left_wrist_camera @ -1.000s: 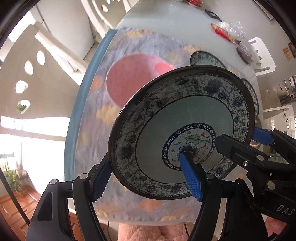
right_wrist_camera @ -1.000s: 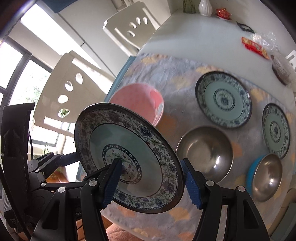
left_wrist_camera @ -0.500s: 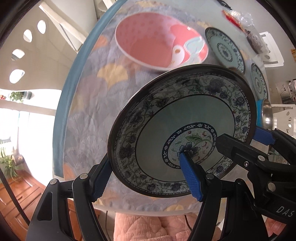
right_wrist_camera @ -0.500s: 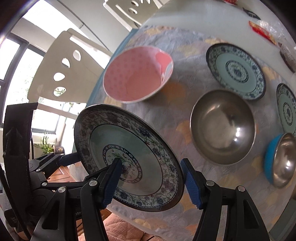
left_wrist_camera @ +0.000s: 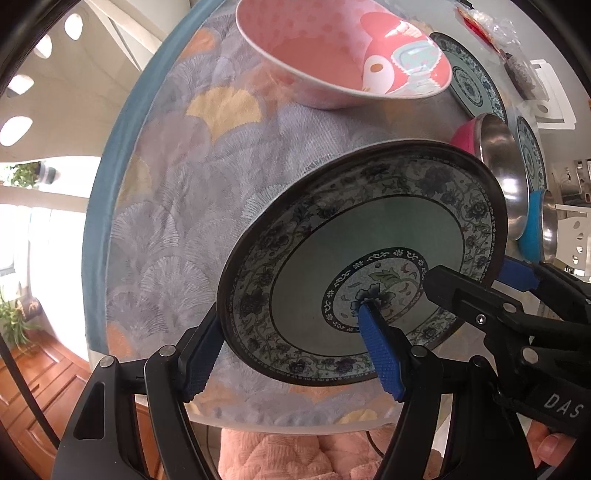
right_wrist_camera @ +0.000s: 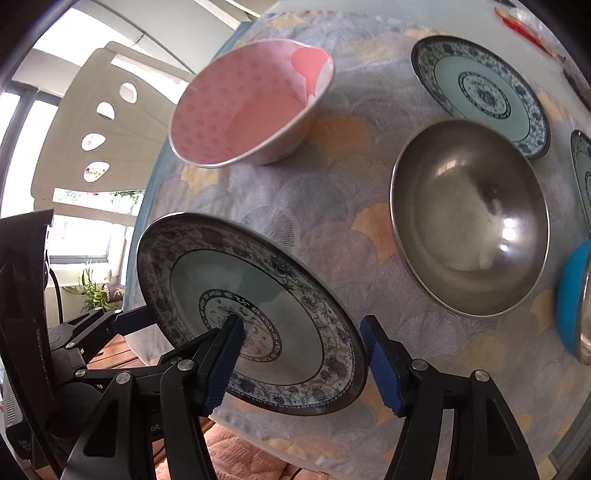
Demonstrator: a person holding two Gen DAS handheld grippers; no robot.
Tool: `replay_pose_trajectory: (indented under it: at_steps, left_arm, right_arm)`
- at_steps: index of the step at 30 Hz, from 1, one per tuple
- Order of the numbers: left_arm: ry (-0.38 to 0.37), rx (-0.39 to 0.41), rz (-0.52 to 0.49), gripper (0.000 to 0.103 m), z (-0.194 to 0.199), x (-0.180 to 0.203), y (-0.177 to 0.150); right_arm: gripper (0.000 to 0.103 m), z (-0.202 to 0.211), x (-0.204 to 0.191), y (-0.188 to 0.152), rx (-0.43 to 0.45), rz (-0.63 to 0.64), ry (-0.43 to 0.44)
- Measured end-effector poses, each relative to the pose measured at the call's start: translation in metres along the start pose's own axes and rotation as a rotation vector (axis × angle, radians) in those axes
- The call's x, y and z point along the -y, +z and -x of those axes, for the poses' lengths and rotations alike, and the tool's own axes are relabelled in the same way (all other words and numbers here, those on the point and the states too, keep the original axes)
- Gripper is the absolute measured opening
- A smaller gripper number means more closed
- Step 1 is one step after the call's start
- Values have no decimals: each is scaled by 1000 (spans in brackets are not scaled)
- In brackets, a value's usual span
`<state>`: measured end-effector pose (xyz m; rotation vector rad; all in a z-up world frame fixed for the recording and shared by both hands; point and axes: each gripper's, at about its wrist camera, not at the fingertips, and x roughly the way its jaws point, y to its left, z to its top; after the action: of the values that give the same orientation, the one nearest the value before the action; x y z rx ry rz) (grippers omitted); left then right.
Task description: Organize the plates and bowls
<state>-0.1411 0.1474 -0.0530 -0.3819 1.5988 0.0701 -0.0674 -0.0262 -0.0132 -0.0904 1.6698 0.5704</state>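
Note:
A floral plate with a pale green centre (left_wrist_camera: 369, 251) is held tilted on edge just above the table's near left corner; it also shows in the right wrist view (right_wrist_camera: 236, 295). My left gripper (left_wrist_camera: 291, 354) is shut on its left rim. My right gripper (right_wrist_camera: 299, 354) is shut on its right rim and shows in the left wrist view (left_wrist_camera: 476, 288). A pink bowl (right_wrist_camera: 240, 110) sits behind. A large steel bowl (right_wrist_camera: 469, 218) sits to the right, with a blue-sided steel bowl (right_wrist_camera: 572, 302) beyond it.
Two matching floral plates (right_wrist_camera: 480, 88) (right_wrist_camera: 583, 166) lie at the back right on the patterned tablecloth (right_wrist_camera: 332, 206). White chairs (right_wrist_camera: 85, 147) stand left of the table. Snack packets (left_wrist_camera: 487, 22) lie on the far table end.
Both grippers have carried the plate lower and closer to the tablecloth. The pink bowl and steel bowl loom larger in both views.

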Motion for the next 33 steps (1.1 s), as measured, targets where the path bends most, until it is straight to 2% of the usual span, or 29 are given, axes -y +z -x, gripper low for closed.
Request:
replay_pose_trajectory:
  at_steps: [20, 33]
  left_arm:
    - [10, -30, 15, 70, -24, -13, 12]
    - [44, -29, 0, 70, -33, -20, 4]
  right_arm:
    - [64, -22, 7, 4, -41, -32, 10]
    - [64, -25, 7, 5, -19, -14, -2]
